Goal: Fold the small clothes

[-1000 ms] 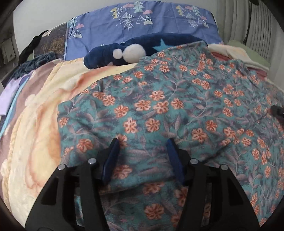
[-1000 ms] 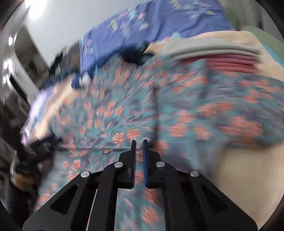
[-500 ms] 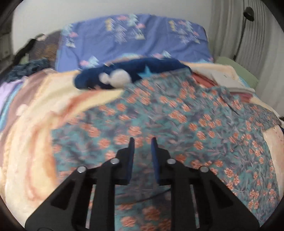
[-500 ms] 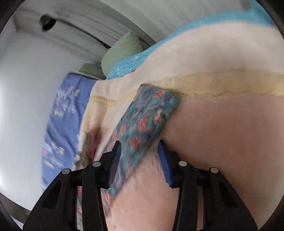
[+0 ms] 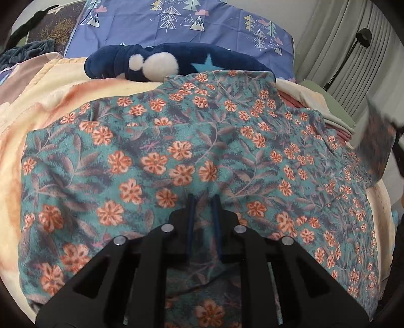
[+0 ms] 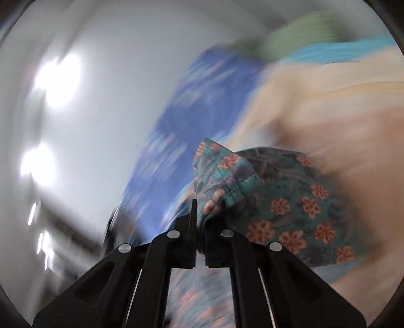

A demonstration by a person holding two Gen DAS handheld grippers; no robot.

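Observation:
A teal garment with orange flowers (image 5: 192, 151) lies spread over a cream and peach blanket (image 5: 50, 88). My left gripper (image 5: 203, 201) is shut on a pinch of the garment near its front edge. In the right wrist view my right gripper (image 6: 199, 209) is shut on a corner of the same floral garment (image 6: 265, 191) and holds it lifted off the bed; that view is blurred by motion. The lifted corner also shows blurred at the right edge of the left wrist view (image 5: 376, 148).
A navy plush toy with white patches (image 5: 161, 63) lies behind the garment. A blue tree-print pillow (image 5: 176, 22) stands at the back. Folded cream, red and green cloths (image 5: 320, 106) are stacked at the right. Curtains (image 5: 353, 50) and a lamp stand are beyond.
My left gripper closed from wide open onto the garment's front. My right gripper closed on a corner of the garment and swung it up off the bed.

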